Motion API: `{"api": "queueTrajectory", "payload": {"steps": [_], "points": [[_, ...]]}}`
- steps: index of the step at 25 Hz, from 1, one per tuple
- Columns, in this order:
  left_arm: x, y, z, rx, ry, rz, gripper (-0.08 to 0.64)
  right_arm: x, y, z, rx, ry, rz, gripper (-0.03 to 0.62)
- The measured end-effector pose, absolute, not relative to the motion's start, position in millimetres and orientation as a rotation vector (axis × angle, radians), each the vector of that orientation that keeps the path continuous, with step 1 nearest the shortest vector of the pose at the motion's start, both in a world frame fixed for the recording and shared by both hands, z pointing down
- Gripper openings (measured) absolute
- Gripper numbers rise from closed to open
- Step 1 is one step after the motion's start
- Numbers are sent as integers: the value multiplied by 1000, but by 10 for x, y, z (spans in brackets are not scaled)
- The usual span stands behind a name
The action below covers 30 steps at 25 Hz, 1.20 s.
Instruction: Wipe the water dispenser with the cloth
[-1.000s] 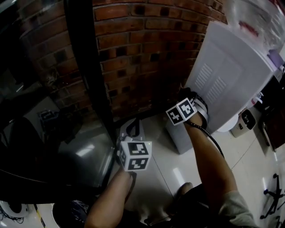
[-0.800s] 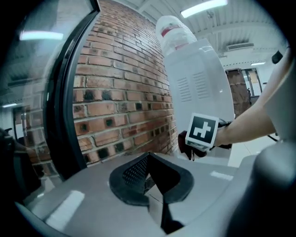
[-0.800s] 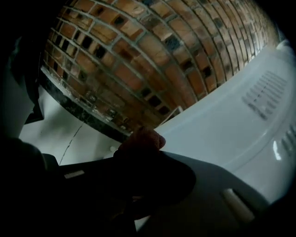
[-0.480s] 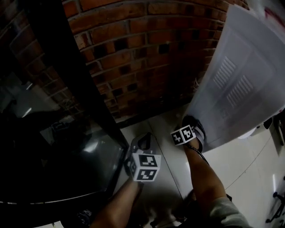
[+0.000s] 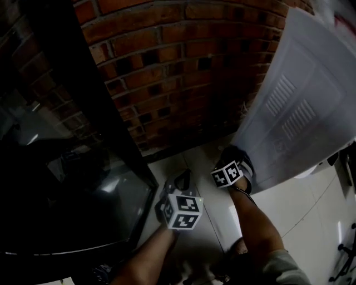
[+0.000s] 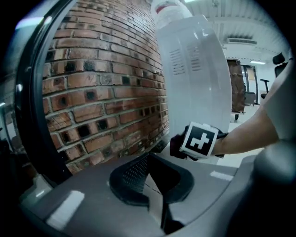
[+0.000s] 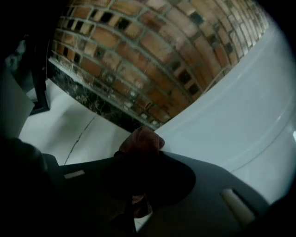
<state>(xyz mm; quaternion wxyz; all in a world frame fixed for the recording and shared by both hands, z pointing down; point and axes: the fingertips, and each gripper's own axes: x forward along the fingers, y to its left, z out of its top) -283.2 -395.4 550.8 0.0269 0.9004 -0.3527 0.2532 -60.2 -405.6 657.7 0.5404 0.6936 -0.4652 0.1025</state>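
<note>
Upright on the pale floor, the dispenser stands beside the brick wall, its long axis vertical. It is a tall white box whose side panel carries two groups of vent slots, with a bottle on top. The right tongs pinch a bunched reddish-brown cloth, which sticks out past the tips toward the panel's low part; contact is unclear. The left tongs are pressed together, empty, low over the floor.
</note>
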Motion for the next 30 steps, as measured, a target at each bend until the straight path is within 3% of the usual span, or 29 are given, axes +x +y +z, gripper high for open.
{"api": "queueTrajectory", "payload": {"steps": [4,11,17,23,30], "points": [[-2879,-3881,5134,2812,-1132,707,0,-951,-4065,5406,1751,-1231,74,79],[-2864,-3781,3968,2857,-1275,271,0,-1162,-3780,2560,1969,-1244,-421,80],[-2812,-3347,3383,2940,-1248,144,0,-908,-3590,981,2037,-985,-642,80],[-2735,-3166,3123,2970,-1169,64,0,-736,-3478,560,2028,-816,-672,80],[-2701,-3186,3366,2977,-1175,172,0,-714,-3511,1186,1954,-825,-553,80]]}}
